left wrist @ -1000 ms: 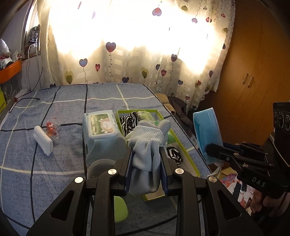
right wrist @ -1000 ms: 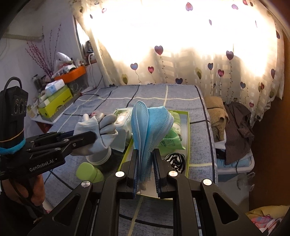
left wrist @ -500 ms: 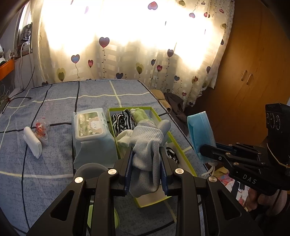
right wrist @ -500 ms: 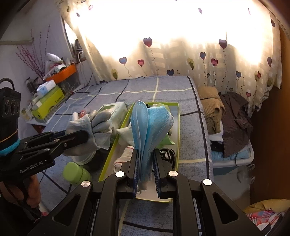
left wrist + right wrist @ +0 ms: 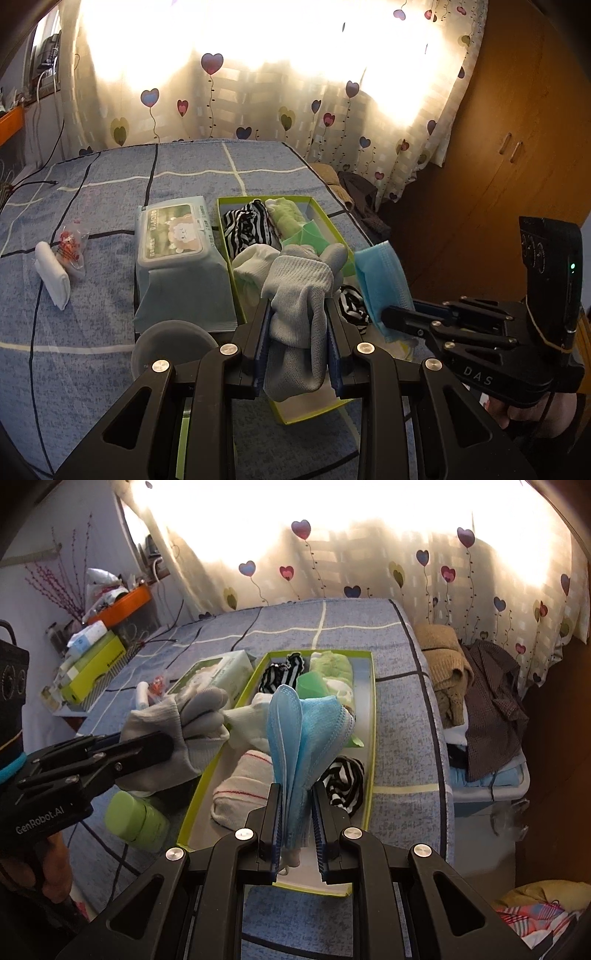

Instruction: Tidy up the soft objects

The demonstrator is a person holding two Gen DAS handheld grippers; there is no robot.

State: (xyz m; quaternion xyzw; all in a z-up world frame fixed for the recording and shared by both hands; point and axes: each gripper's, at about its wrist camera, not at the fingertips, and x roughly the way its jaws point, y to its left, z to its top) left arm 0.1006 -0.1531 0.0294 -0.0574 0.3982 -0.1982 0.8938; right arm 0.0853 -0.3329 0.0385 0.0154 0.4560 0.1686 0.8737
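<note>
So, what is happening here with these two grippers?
A person is sorting soft things into a green-rimmed box on the bed. The left gripper is shut on a grey glove, the right gripper on a blue face mask. Both hang over the box, which already holds socks and striped cloth.

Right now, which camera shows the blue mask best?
The right wrist view: the mask fills the middle, fanned open between the right gripper's fingers. The left wrist view shows the mask smaller, off to the side, partly hidden by that gripper.
</note>
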